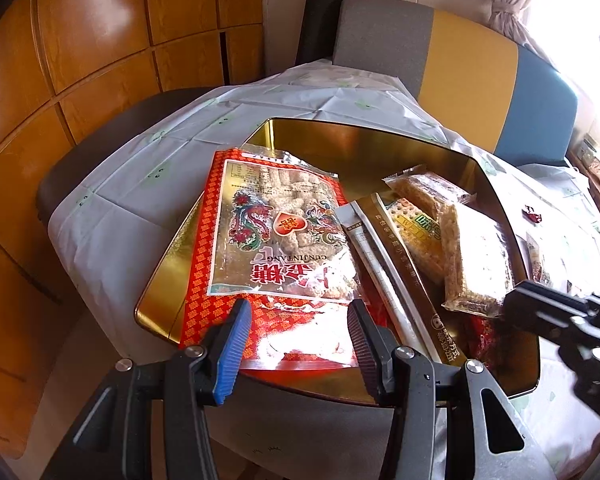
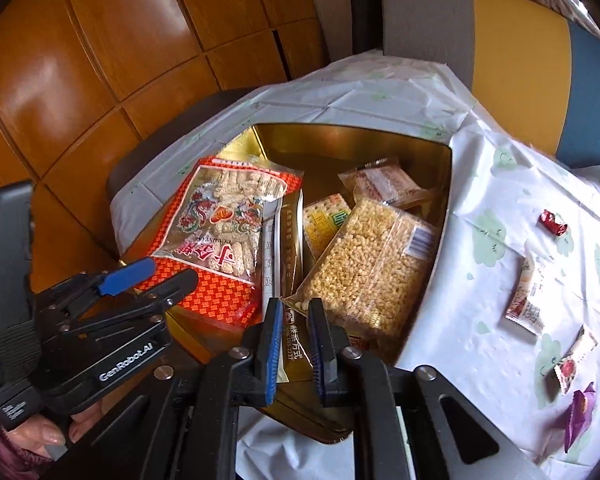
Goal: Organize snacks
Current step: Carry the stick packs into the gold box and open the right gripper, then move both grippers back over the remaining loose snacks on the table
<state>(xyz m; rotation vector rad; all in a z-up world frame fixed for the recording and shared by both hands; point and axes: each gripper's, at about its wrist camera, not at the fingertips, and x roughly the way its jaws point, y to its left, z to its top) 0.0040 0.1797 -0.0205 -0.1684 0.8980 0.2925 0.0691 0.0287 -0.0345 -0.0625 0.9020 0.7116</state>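
Observation:
A gold tin (image 1: 380, 140) (image 2: 340, 140) on the table holds several snacks. A big red bag of sesame candy (image 1: 276, 240) (image 2: 220, 232) lies over its left side. My left gripper (image 1: 296, 320) (image 2: 148, 276) is open just above the red bag's near edge. Beside the bag lie a long gold cracker pack (image 1: 396, 276) (image 2: 288, 240) and a clear puffed-rice bar pack (image 1: 476, 256) (image 2: 372, 264). My right gripper (image 2: 294, 320) (image 1: 540, 304) stands narrowly open, its fingers either side of the gold pack's near end.
On the white tablecloth (image 2: 480, 184) right of the tin lie a red candy (image 2: 552, 222), two small white packets (image 2: 526, 300) (image 2: 576, 360) and a purple wrapper (image 2: 578, 416). A grey, yellow and blue sofa (image 1: 468, 60) stands behind. Wooden panels are at left.

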